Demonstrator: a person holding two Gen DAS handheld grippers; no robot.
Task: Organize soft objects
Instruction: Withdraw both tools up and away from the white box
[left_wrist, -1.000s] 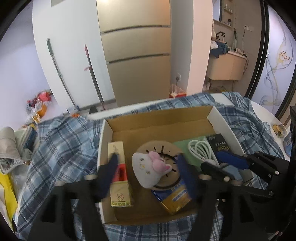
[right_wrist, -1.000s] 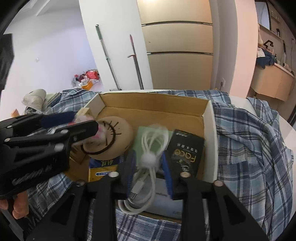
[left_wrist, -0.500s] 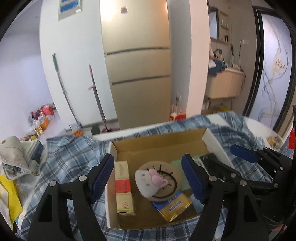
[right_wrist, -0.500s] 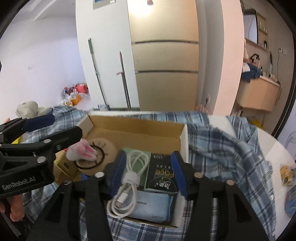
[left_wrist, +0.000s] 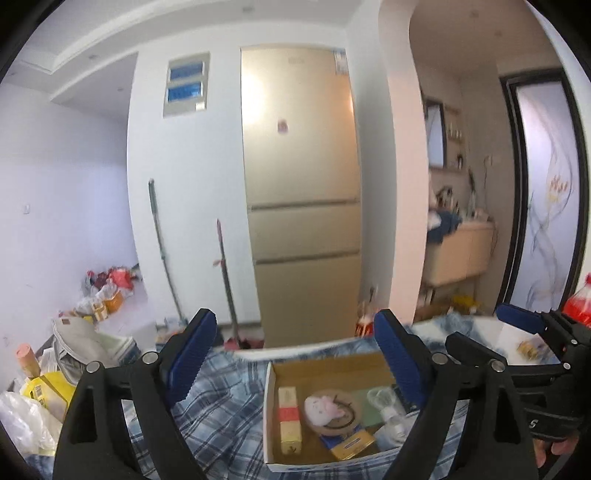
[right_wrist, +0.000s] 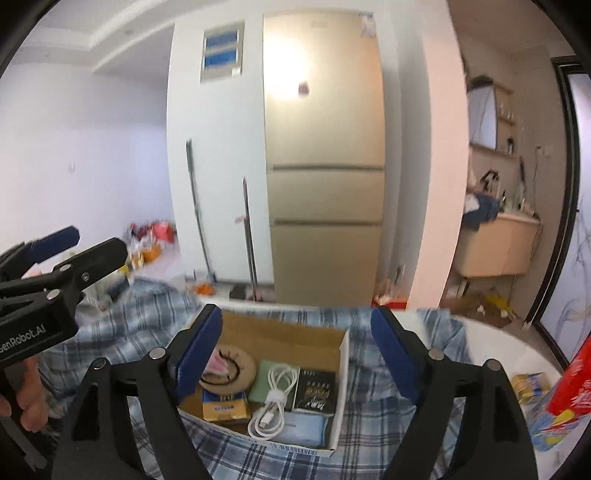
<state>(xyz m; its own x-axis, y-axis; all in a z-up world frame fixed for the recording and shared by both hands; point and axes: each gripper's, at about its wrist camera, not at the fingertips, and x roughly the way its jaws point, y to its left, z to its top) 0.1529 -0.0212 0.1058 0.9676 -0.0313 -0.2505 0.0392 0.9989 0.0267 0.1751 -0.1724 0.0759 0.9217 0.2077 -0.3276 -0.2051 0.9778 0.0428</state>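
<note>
We take the cardboard box on the plaid cloth as our landmark. Our left gripper hangs above and short of it, jaws spread wide, holding nothing. Inside the box, toward its left wall, lies a yellow-and-red carton; just right of that the pink-and-white plush toy rests on a round tan hat. Further right we see a white cable coiled over a green pad, beside a black packet. Our right gripper is also raised over the box's near side, wide and empty. We judge the packing largely done; whether anything soft remains outside the box, we cannot tell.
</note>
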